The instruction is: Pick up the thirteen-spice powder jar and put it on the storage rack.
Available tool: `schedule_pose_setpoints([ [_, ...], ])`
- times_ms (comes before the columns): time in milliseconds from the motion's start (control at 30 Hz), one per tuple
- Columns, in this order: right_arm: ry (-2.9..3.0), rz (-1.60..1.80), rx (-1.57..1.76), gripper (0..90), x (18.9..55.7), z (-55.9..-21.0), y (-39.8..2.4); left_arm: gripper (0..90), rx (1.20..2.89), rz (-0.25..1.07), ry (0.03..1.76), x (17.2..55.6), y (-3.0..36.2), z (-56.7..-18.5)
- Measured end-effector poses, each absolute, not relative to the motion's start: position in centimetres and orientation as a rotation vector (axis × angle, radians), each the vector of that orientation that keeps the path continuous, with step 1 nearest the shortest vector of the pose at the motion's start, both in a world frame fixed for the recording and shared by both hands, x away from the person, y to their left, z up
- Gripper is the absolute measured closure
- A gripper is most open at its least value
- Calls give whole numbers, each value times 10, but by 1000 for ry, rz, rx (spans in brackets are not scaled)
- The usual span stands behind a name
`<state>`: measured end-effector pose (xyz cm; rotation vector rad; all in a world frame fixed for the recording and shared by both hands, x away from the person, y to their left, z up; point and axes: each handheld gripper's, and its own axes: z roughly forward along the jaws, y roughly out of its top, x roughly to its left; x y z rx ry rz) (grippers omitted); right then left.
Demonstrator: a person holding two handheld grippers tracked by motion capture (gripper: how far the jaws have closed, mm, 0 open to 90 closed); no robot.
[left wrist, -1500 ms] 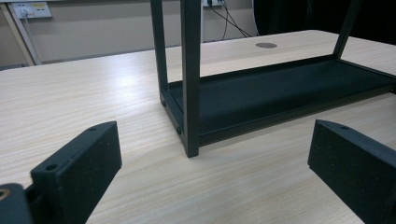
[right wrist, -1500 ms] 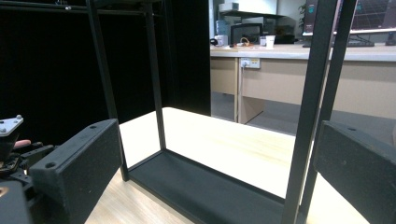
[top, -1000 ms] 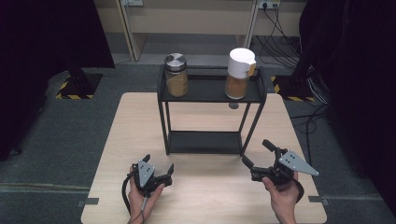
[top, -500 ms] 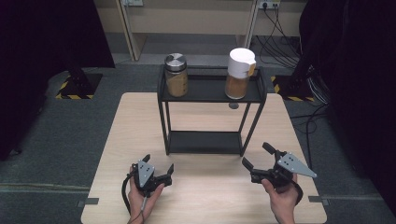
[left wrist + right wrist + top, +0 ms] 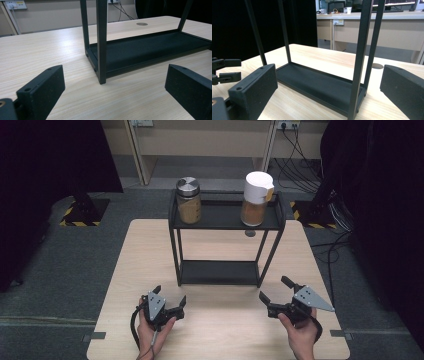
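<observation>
High view comparison with a second ago finds almost nothing moved: the left gripper (image 5: pixel 170 301) is kept wide and empty before the rack (image 5: pixel 225 217), the right gripper (image 5: pixel 276 291) likewise. Both jars, steel-lidded (image 5: pixel 189 200) and white-lidded (image 5: pixel 257 199), are left untouched on top, so no reach is judged begun.

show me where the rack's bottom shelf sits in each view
high view: bottom shelf centre, between the rack legs.
left gripper view: right of centre, behind the near leg.
right gripper view: lower centre.
Shared landmark: the round table hole.
</observation>
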<state>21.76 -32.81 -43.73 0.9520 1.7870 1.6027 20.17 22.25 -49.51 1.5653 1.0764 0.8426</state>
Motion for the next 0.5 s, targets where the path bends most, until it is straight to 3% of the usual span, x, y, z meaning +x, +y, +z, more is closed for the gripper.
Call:
schedule_pose_setpoints([
  [500, 1812, 1550, 966, 15, 217, -444, -326, 20, 1567, 841, 1078, 202, 222, -495],
])
